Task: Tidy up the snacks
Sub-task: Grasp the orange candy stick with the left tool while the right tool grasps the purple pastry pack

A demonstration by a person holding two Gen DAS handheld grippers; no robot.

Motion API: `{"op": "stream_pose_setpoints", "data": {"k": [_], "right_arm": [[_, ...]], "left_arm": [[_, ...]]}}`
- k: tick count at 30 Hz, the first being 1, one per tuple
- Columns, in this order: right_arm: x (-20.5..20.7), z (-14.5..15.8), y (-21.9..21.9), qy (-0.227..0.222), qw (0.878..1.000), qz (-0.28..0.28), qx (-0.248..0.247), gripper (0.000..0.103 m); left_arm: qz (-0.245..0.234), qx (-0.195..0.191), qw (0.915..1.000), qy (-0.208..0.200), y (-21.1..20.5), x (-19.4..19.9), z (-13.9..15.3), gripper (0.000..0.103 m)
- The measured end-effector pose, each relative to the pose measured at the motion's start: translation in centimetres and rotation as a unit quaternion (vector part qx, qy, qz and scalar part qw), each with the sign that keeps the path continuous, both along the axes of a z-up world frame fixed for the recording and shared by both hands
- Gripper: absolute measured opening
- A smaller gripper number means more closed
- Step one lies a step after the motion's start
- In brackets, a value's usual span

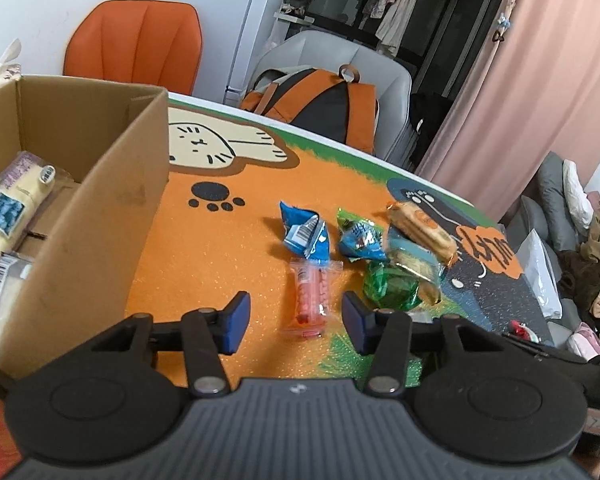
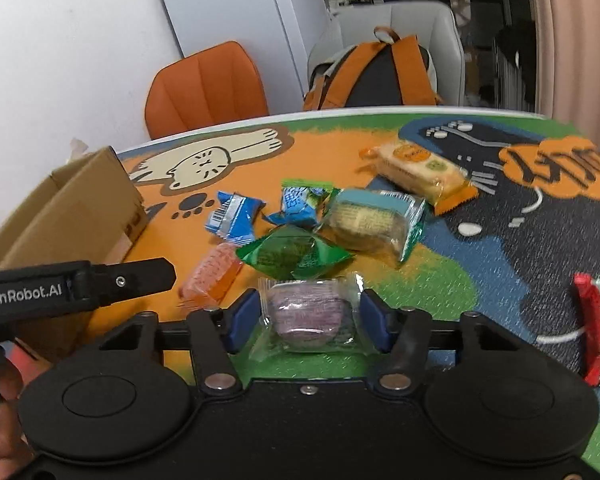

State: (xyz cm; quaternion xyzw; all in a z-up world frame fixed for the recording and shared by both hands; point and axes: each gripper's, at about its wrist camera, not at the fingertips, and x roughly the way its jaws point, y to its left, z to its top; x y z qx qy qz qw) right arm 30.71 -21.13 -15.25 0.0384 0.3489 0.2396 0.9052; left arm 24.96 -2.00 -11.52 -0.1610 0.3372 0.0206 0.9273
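A cardboard box (image 1: 80, 184) stands left of the scattered snacks, with the green packet (image 2: 294, 256) just beyond the purple pastry packet (image 2: 310, 316). The left gripper (image 1: 296, 320) is part-open astride the orange candy packet (image 1: 310, 294), pads clear of it. The right gripper (image 2: 308, 320) is part-open with pads at the purple packet's wrapper edges; whether they press it is unclear.

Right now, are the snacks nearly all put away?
Not yet. A few packets already lie in the cardboard box. The right gripper has its pads around a purple cake packet, and the left gripper straddles an orange candy packet. Still on the table mat: two blue packets, a green one, two biscuit packs and a red packet.
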Motion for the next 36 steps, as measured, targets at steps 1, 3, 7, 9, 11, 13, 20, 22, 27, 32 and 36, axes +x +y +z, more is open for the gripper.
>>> {"op": "stream_pose_setpoints", "data": {"k": [1,3,7,9,11,13,20,22,27,32,36], "right_arm": [[0.0,0.0,0.0,-0.002,1.000,0.000,-0.001,0.045],[-0.1,0.1,-0.2,-0.001,1.000,-0.004,0.004,0.041],[-0.3,0.3,-0.8,-0.003,1.000,-0.013,0.006,0.040],[-0.2,0.3,-1.2,-0.005,1.000,-0.022,0.001,0.040],[-0.1,0.4,-1.7,0.001,1.000,-0.022,0.010,0.040],[-0.1,0.3,-1.9,0.004,1.000,-0.025,0.013,0.040],[-0.2,0.3,-1.7,-0.006,1.000,-0.028,-0.006,0.053],[-0.3,0.3,-1.6,-0.011,1.000,-0.027,-0.011,0.054],[-0.4,0.0,-1.1,-0.014,0.999,-0.022,-0.028,0.056],[-0.7,-0.2,-0.8,-0.026,0.999,-0.016,-0.040,0.057],[-1.1,-0.2,-0.6,-0.034,0.998,-0.016,-0.043,0.043]], "left_arm": [[0.000,0.000,1.0000,0.002,0.0,0.2,-0.2,0.049],[-0.001,-0.004,1.0000,0.005,-0.1,0.5,-0.6,0.049],[-0.003,-0.002,0.9999,0.010,-0.5,1.0,-1.3,0.049],[-0.004,-0.002,0.9999,0.011,-0.7,1.2,-1.6,0.049],[-0.006,0.001,0.9999,0.010,-0.9,1.5,-1.8,0.049],[-0.007,0.009,0.9999,0.007,-1.2,1.8,-2.0,0.049],[-0.002,0.024,0.9997,0.003,-1.9,2.9,-2.2,0.033],[0.001,0.029,0.9996,0.005,-2.0,2.9,-2.2,0.025],[-0.001,0.040,0.9992,0.003,-2.2,2.1,-2.2,0.020],[-0.001,0.030,0.9995,0.005,-1.8,0.7,-2.2,0.019],[-0.002,0.026,0.9996,0.005,-1.4,-0.6,-2.0,0.019]]}}
